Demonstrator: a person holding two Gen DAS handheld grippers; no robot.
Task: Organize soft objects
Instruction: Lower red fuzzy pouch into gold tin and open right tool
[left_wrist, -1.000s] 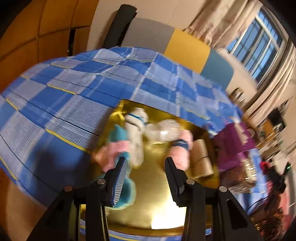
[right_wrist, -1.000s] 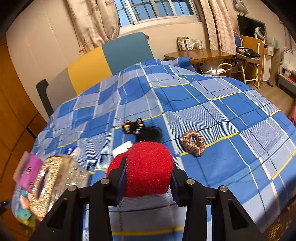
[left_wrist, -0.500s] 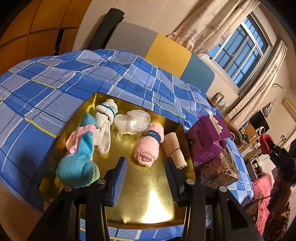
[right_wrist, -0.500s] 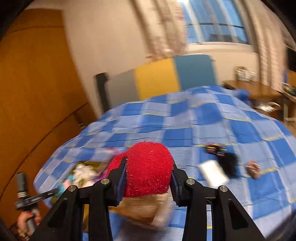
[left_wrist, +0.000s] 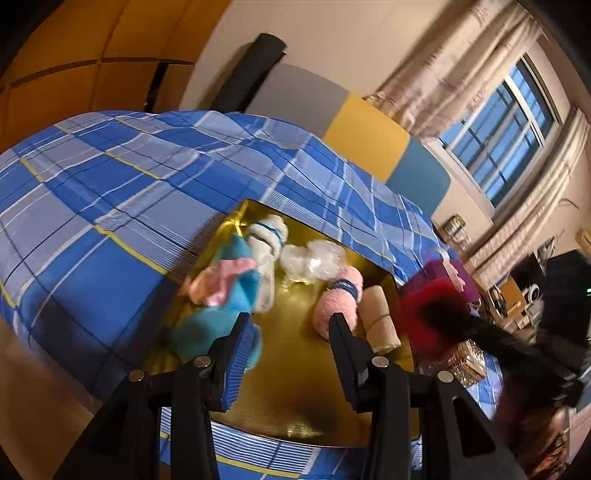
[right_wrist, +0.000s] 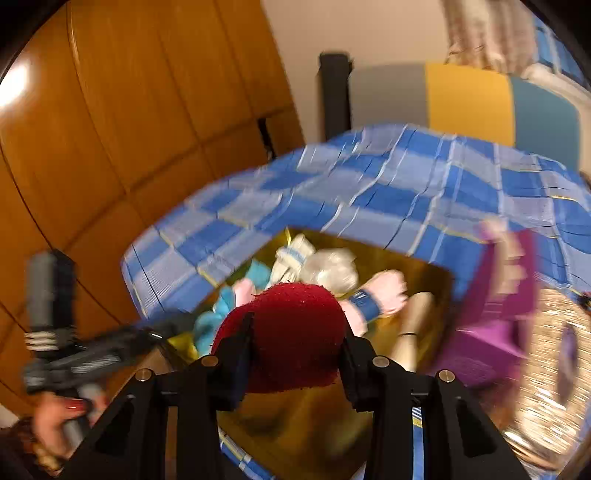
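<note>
over the gold tray (right_wrist: 417, 258), right gripper (right_wrist: 295, 347) clamped on the red fuzzy object (right_wrist: 291, 332); 1.0 s ago it held the same piece above the blue plaid bedspread (left_wrist: 110, 192) near the scrunchies, so it has swung across to the tray. left gripper (left_wrist: 291, 332) open and empty, fingers spread above the tray floor, camera tilted since 0.5 s ago. tray already holds teal sock (left_wrist: 218, 317), white sock (left_wrist: 266, 251), pink roll (left_wrist: 336, 299), beige roll (left_wrist: 378, 319). judgement: transport nearly complete; release into bare tray area next.
</note>
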